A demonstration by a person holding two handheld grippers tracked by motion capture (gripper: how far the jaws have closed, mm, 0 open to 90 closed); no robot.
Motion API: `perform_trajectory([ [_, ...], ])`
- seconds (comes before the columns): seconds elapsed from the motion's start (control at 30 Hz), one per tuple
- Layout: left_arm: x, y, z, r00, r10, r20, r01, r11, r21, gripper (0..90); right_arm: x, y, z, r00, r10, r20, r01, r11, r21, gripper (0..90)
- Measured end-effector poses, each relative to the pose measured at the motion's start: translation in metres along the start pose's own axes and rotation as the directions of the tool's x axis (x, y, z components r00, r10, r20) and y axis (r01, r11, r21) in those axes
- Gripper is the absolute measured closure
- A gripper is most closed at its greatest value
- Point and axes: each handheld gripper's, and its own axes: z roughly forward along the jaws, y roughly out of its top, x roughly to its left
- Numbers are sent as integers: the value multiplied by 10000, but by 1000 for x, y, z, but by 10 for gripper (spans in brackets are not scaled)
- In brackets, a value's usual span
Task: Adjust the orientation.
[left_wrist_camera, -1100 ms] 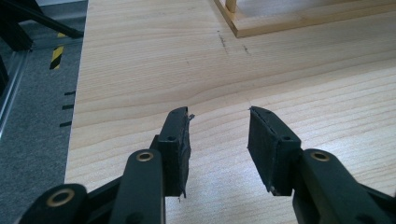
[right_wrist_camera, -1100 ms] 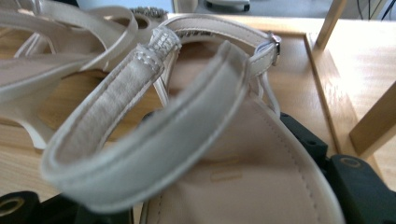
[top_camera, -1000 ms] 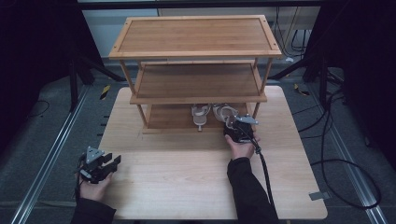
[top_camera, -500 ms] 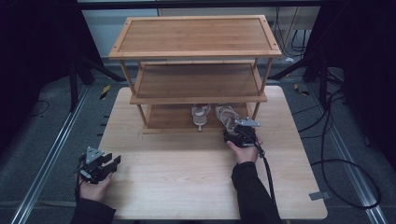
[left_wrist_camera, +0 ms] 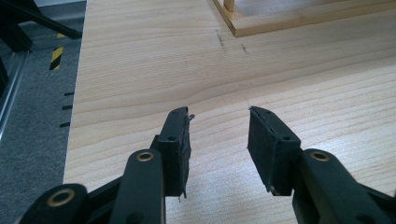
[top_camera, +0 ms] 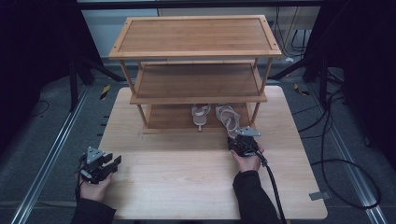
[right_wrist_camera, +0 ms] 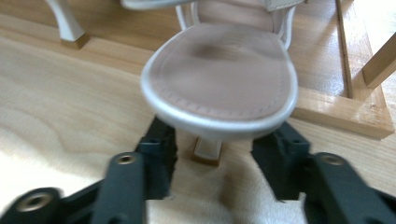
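A white high-heeled sandal (top_camera: 228, 117) rests on the bottom tier of a bamboo shelf (top_camera: 196, 35), with its heel end hanging over the front rail. Its partner (top_camera: 200, 114) stands just to the left. My right gripper (top_camera: 243, 141) sits low on the table right in front of that heel. In the right gripper view the sandal's sole (right_wrist_camera: 219, 79) hangs above my right gripper (right_wrist_camera: 217, 140). The thin heel stem (right_wrist_camera: 207, 150) stands between the jaws, which have just been closing without touching it. My left gripper (top_camera: 112, 164) (left_wrist_camera: 219, 116) is open over bare wood at the near left.
The light wooden table (top_camera: 187, 177) has free room across its front half. The shelf's front rail (right_wrist_camera: 336, 112) and a corner post stand close to the right jaw. The other sandal's heel (right_wrist_camera: 65, 23) is at the upper left. Cables lie on the floor beside the table.
My right gripper has drawn back a little from the shelf toward the person and sunk lower. The sandal has stayed on the bottom tier. The left gripper has not moved.
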Motion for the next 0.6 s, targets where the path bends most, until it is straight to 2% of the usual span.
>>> perform_trajectory([
  [0.13, 0, 0, 0, 10000, -13, -1, 13, 10000, 1, 575, -1, 2, 3, 9997, 193, -162, -194, 9998, -29, 671],
  [0.17, 0, 0, 0, 10000, 2, -7, -2, 10000, -4, 575, 0, 3, 5, 9999, 96, -81, -97, 9999, -59, 728],
  [0.23, 0, 0, 0, 10000, 6, -12, -6, 10000, -9, 576, 1, 3, 5, 9998, 131, -122, -132, 9999, -84, 761],
  [0.4, 0, 0, 0, 10000, 11, 10, -11, 10000, -8, 579, 7, 10, 8, 9997, 3, -242, -8, 9998, -199, 770],
  [0.6, 0, 0, 0, 10000, 6, 18, -6, 10000, -11, 581, 9, 17, 17, 9996, 189, -191, -194, 9994, -287, 770],
])
